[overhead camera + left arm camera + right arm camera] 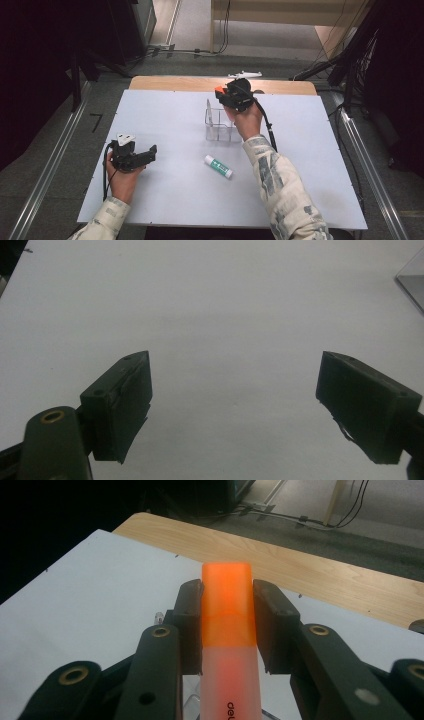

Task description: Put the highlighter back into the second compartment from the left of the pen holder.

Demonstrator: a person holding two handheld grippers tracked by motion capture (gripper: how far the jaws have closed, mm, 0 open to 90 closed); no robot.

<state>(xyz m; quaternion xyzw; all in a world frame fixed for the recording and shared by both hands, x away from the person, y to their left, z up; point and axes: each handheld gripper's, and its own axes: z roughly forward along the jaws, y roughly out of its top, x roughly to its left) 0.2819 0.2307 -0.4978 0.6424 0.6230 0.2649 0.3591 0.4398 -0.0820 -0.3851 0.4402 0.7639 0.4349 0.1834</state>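
Right gripper [227, 622]: jaws clamped on both sides of an orange highlighter [227, 630], held above the clear plastic organizer [220, 125] near the table's far edge. Left gripper [235, 410]: jaws spread wide, holding nothing, over bare white table [210, 315]. Glue stick [218, 166] lies between both hands.

Left tongs [235, 407] gaping over bare desk [165, 190]; nothing between jaws, open white surface ahead. Corner of clear organiser [412, 282] at far right of left gripper view, well apart. Glue stick [218, 166] lying on desk between the two tongs, nearer right forearm. Right tongs [227, 622] raised above clear organiser, jaws filled by orange marker [227, 630]. Beyond right tongs: strip of bare white desk, then wooden edge [280, 555], free.
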